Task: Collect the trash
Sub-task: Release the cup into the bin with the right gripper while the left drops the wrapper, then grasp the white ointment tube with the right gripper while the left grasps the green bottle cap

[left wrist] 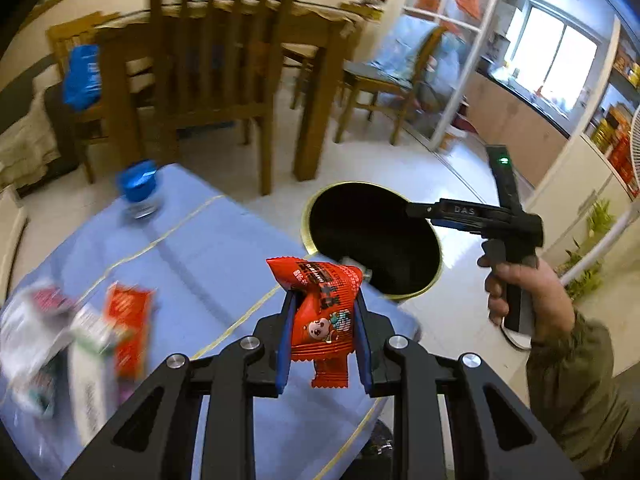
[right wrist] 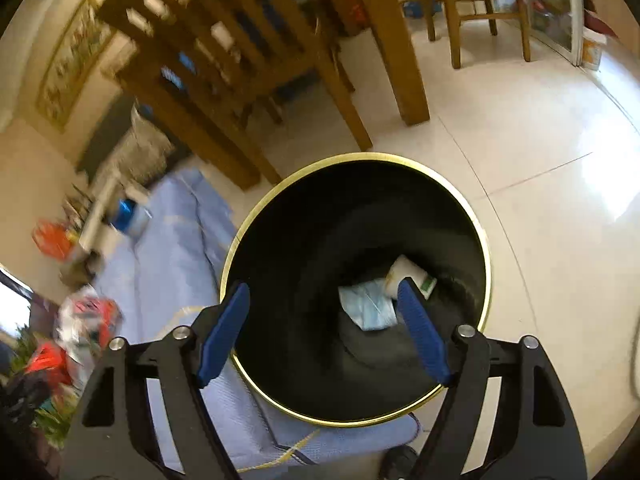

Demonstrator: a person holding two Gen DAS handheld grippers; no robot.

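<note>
While our left tool [left wrist: 322,312] pinches the red snack wrapper [left wrist: 320,300], our right tool [right wrist: 324,328] hangs wide open, empty, over the bin [right wrist: 486,264]; next: carry wrapper across, release

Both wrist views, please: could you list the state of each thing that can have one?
Left gripper: shut on the red wrapper, held above the table edge.
Right gripper: open, empty, over the bin.
Bin: open-topped, a blue packet and a white carton at the bottom.
Jar: upright, blue lid on.
Trash pile: on the table, blurred.
</note>
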